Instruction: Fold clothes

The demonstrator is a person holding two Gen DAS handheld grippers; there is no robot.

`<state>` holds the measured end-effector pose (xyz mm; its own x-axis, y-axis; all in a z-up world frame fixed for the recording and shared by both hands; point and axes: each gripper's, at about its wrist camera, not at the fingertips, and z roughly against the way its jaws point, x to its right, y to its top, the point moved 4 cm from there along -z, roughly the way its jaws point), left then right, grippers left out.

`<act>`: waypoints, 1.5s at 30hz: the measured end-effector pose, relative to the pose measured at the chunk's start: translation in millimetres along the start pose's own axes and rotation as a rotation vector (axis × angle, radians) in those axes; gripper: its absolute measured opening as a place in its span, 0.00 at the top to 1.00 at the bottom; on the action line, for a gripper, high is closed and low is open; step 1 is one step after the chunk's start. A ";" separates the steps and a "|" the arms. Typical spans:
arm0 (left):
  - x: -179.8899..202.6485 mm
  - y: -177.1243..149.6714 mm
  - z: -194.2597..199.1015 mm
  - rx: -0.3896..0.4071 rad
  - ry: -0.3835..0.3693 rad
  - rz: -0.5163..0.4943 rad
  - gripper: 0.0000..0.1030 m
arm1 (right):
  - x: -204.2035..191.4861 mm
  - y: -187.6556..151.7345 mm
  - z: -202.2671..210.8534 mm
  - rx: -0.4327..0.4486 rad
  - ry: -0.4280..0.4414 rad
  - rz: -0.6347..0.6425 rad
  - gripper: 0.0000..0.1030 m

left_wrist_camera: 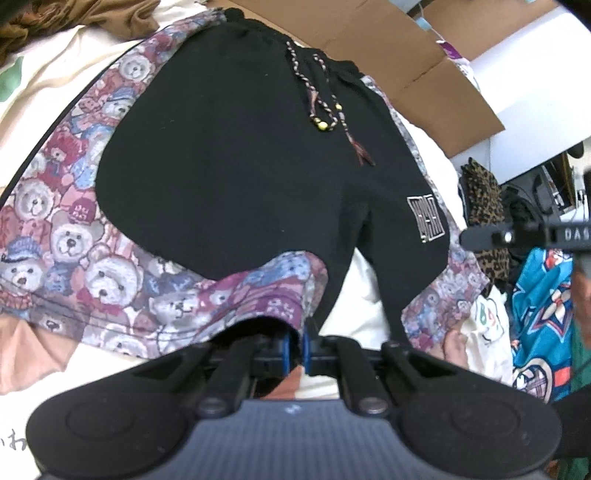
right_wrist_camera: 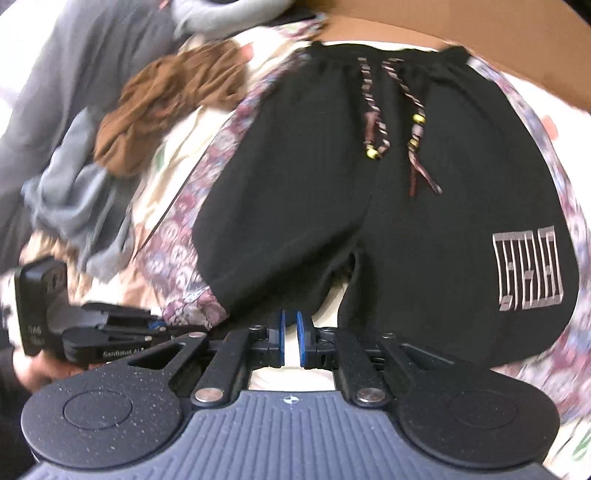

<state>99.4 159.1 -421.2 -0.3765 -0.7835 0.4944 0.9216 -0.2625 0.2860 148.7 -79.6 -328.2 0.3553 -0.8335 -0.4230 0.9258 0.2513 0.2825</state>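
Observation:
Black shorts with teddy-bear print side panels lie flat on a cream sheet, waistband far from me. The beaded drawstring rests on the front, and a grey logo marks one leg. My left gripper is shut on the bear-print hem of one leg, which drapes over its fingers. The right gripper is shut at the black hem near the crotch. The left gripper also shows low on the left of the right wrist view, with a hand behind it.
A brown garment and a grey garment are bunched beyond the shorts. Flat cardboard lies past the waistband. Leopard-print fabric and a blue printed garment are piled to the right.

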 end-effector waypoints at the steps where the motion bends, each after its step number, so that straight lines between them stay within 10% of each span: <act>1: -1.6 -0.3 -0.4 -0.001 0.004 0.001 0.92 | 1.7 -4.9 -4.2 0.010 0.009 -0.032 0.94; 28: -33.2 -25.9 -8.1 -0.022 -0.027 0.056 0.91 | 16.4 -114.1 -97.6 0.167 0.163 -0.623 0.76; 45: -36.3 -29.9 -6.4 -0.040 -0.123 0.090 0.99 | 7.5 -121.3 -144.2 0.162 0.326 -0.858 0.77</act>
<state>86.1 191.8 -453.0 -0.2988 -0.7304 0.6142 0.9542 -0.2185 0.2044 57.6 -45.4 -489.7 -0.4006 -0.5170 -0.7565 0.8679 -0.4788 -0.1323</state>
